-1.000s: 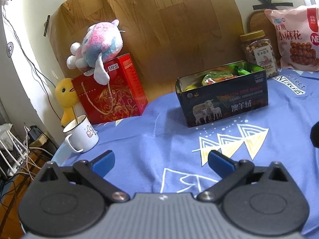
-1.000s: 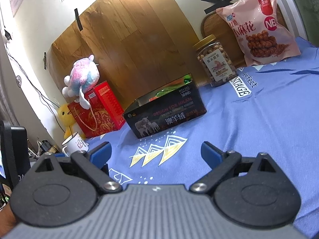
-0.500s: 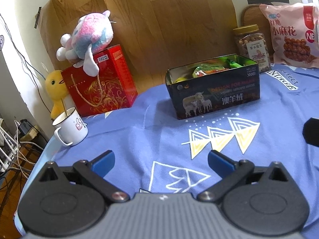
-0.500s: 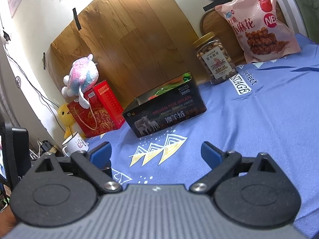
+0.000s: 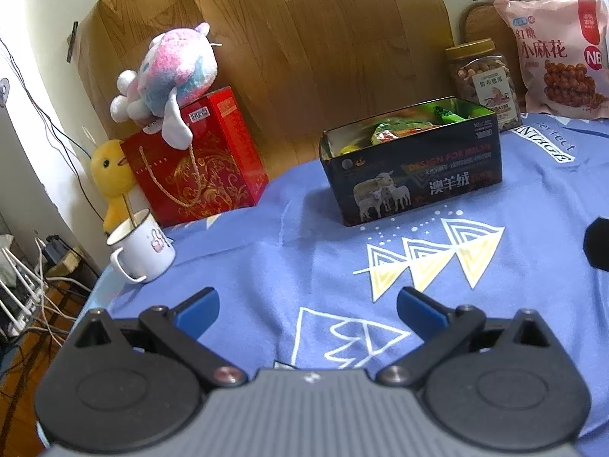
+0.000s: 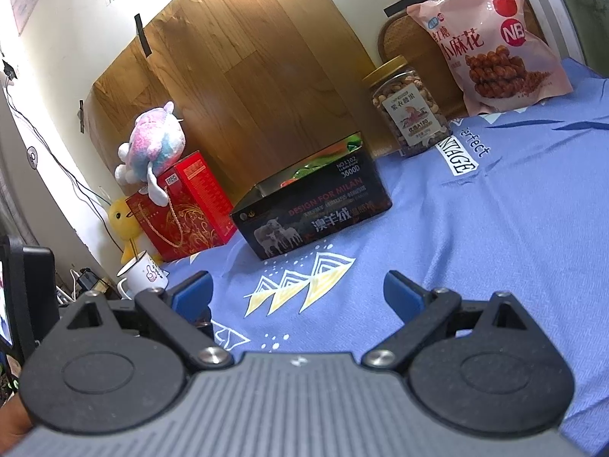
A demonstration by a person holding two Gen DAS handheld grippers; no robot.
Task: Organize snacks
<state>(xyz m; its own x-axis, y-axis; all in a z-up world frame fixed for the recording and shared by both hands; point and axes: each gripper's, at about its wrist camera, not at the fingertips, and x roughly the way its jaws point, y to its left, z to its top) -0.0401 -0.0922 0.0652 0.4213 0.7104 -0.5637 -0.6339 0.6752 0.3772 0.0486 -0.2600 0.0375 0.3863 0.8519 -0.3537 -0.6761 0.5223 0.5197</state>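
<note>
Now both of my tools hang spread and empty over the blue cloth on the bench: left tool (image 5: pixel 306 306), right tool (image 6: pixel 297 291). I judge the next reach should go for the nut jar (image 6: pixel 409 108) at one o'clock, squared across its round body. The dark tin (image 5: pixel 413 160) at twelve already holds bright packets; the pink snack bag (image 6: pixel 491 38) leans behind.

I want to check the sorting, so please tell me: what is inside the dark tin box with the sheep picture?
The tin box is open. Green, yellow and orange snack packets show above its rim. Its walls hide whatever lies lower, so their number is unclear.
</note>
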